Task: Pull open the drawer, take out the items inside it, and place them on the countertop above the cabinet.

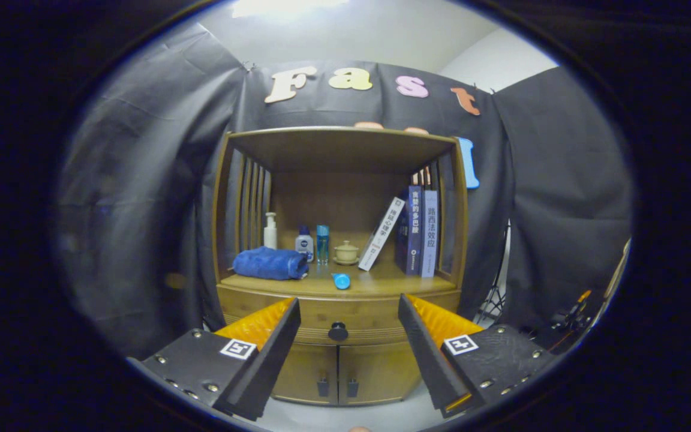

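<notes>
The gripper (347, 312) was held with its fingers spread wide apart, nothing being clasped between them. The closed drawer (338, 324) with its dark knob (338, 331) was framed between the fingers, beyond them. On the countertop (381, 279) above were seen a rolled blue towel (270, 263), bottles and books.
</notes>
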The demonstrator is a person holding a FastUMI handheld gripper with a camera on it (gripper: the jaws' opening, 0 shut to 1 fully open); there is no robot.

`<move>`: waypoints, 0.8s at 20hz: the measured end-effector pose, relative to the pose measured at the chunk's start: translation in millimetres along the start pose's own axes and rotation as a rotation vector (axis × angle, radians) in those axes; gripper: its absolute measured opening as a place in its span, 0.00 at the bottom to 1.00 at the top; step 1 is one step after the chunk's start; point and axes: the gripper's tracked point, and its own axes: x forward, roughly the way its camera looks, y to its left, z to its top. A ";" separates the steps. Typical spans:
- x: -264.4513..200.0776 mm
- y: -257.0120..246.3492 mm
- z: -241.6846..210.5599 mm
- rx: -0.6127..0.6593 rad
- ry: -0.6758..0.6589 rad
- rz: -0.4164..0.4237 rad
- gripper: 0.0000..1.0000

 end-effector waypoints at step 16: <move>-55.1 8.4 96.0 0.037 -0.066 0.010 0.98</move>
